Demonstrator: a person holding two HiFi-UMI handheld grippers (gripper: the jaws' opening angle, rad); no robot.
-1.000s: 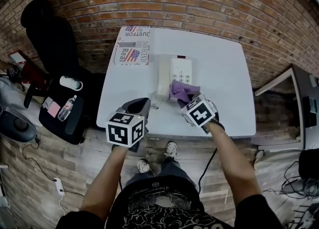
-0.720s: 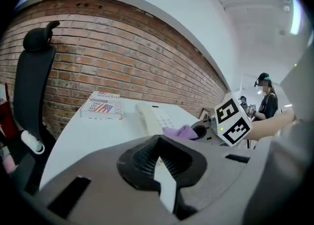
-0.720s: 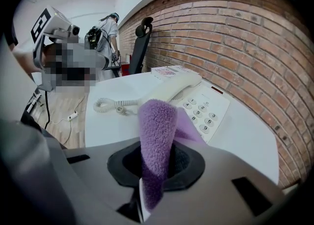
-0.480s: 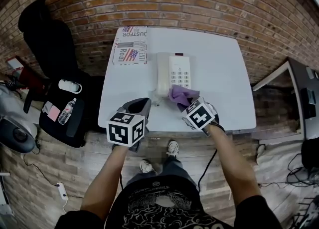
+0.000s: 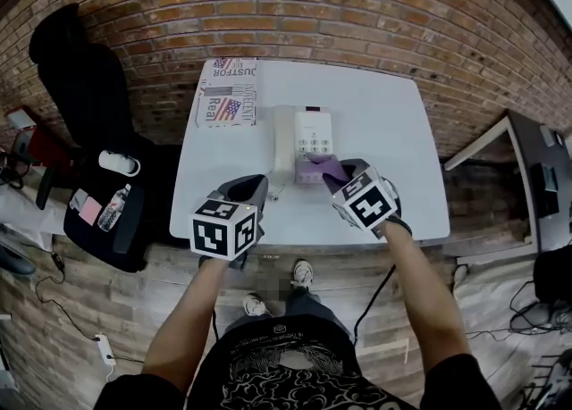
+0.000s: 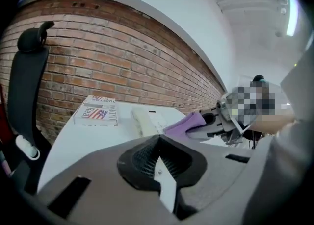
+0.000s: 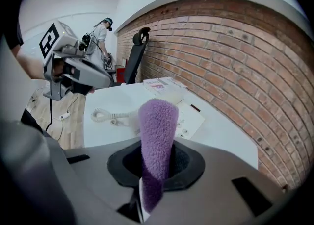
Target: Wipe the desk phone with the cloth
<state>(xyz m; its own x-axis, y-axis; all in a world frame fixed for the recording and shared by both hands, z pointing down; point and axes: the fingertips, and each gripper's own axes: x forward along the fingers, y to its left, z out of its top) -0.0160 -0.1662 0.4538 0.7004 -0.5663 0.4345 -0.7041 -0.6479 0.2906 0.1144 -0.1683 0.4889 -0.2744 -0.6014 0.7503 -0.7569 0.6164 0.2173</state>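
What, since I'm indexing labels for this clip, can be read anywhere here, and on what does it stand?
"JUSTFOR": on the flat printed box, far left of the table.
"Real": same box, beside its flag picture.
Box's other print: too small to read.
Desk phone keys: too small to read.
Cubes on left gripper and right gripper: marker patterns only.

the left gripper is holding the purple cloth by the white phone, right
Not the left. The right gripper holds the purple cloth by the white phone; the right gripper view shows its jaws shut on the cloth, and the left gripper holds nothing.
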